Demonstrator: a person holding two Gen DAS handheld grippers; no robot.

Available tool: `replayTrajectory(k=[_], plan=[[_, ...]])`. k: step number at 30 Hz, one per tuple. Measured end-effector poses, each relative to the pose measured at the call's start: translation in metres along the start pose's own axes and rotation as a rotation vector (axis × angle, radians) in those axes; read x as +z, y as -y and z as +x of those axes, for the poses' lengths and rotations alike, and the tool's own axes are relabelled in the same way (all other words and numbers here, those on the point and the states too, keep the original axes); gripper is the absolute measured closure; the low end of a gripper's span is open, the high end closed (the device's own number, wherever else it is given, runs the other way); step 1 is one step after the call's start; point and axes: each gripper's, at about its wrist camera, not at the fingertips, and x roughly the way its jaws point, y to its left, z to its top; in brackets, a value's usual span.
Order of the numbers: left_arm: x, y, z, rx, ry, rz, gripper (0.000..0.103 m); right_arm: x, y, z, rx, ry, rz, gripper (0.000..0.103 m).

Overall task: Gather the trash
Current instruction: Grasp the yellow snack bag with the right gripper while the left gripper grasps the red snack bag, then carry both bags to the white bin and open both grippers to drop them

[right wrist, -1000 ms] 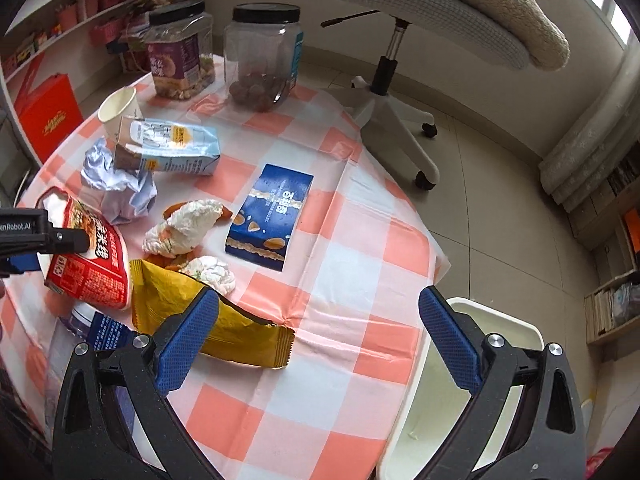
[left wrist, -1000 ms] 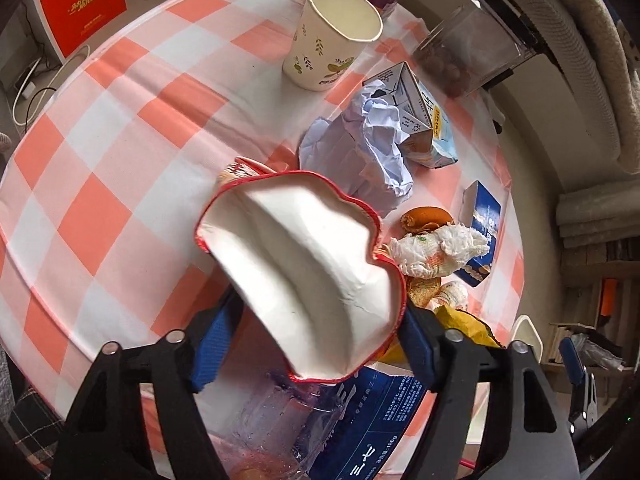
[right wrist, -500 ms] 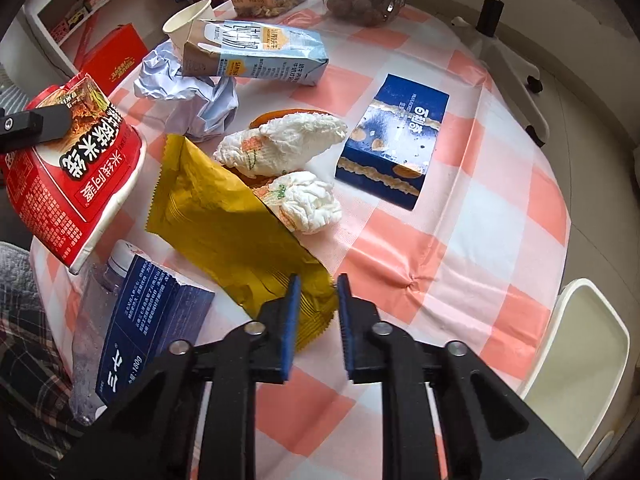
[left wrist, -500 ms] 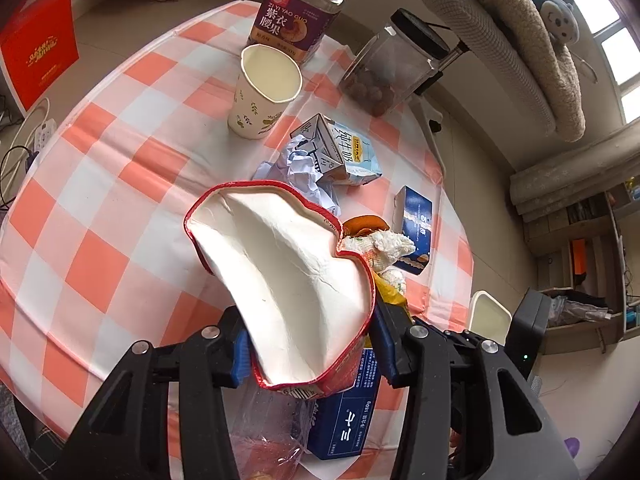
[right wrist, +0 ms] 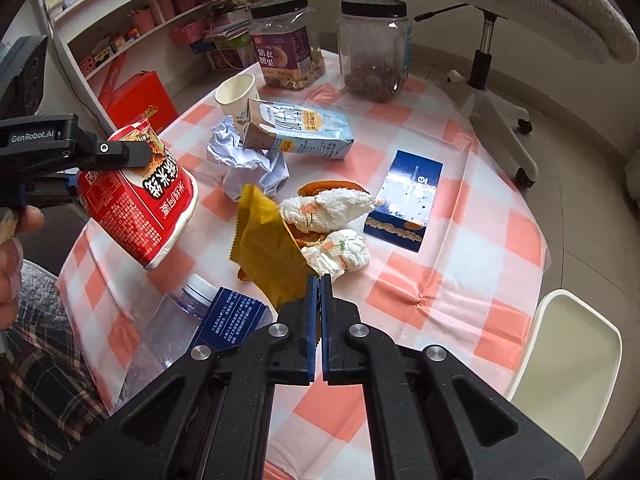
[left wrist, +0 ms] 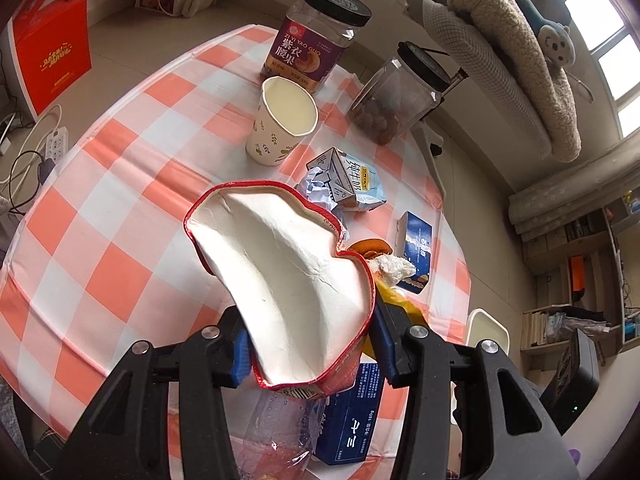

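Note:
My left gripper is shut on a crushed red noodle cup with a white inside and holds it tilted above the checked table. The cup also shows in the right wrist view. My right gripper is shut on the corner of a yellow wrapper and lifts it off the table. Two crumpled white tissues, an orange peel, a crumpled blue-white paper, a milk carton and a paper cup lie on the table.
A dark blue flat box, a blue packet and a crushed clear bottle lie near me. Two lidded jars stand at the far side. A white bin stands right of the table. An office chair stands beyond it.
My right gripper closed on the yellow wrapper and raised it from the table. My left gripper rose and pulled back with the noodle cup.

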Motion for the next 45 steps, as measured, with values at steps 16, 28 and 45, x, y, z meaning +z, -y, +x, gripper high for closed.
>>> replayTrajectory(k=[16, 28, 45], plan=[[-0.010, 0.025, -0.002, -0.031, 0.037, 0.079, 0.056, -0.002, 0.055, -0.064, -0.102, 0.188, 0.123, 0.102], [-0.029, 0.056, 0.007, -0.059, 0.036, 0.155, 0.056, -0.056, 0.128, -0.128, -0.275, 0.238, 0.255, 0.102], [-0.100, 0.215, 0.014, -0.228, 0.036, 0.466, 0.056, -0.126, 0.220, -0.210, -0.520, 0.398, 0.616, 0.021]])
